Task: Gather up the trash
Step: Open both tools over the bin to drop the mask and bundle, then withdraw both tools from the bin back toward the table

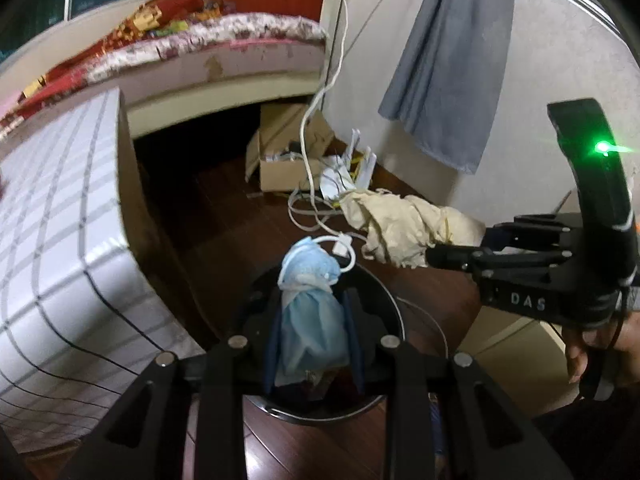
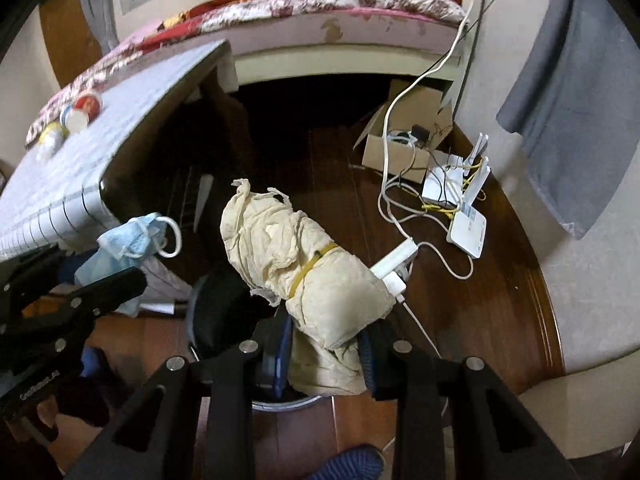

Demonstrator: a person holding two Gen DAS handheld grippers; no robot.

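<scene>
Far left: checked tablecloth point(image 1: 60, 240) draped over a low table, two small containers point(image 2: 76, 116) lying on top near its far end. Behind, a bed with a floral mattress point(image 1: 240, 32) and a dark gap underneath.

Centre, left wrist view: left gripper point(image 1: 312, 344) clamped on a crumpled blue face mask point(image 1: 310, 300), ear loop point(image 1: 344, 256) dangling off the top, held directly above a round dark bin point(image 1: 384, 300) on the wooden floor point(image 1: 240, 240).

Further right: right gripper point(image 2: 324, 356) squeezed onto a cream cloth bundle point(image 2: 296, 248) bound with a yellow rubber band point(image 2: 316, 264), poised just beside the mask, over the bin's right edge.

Beyond on the floor: open cardboard box point(image 2: 400, 148), white power cable point(image 2: 388, 128) trailing down from the wall, white power strip point(image 2: 394, 262) partly hidden behind the bundle, white routers point(image 2: 466, 228) with yellow wires.

Far right: grey cloth point(image 1: 452, 64) hanging against the pale wall.
</scene>
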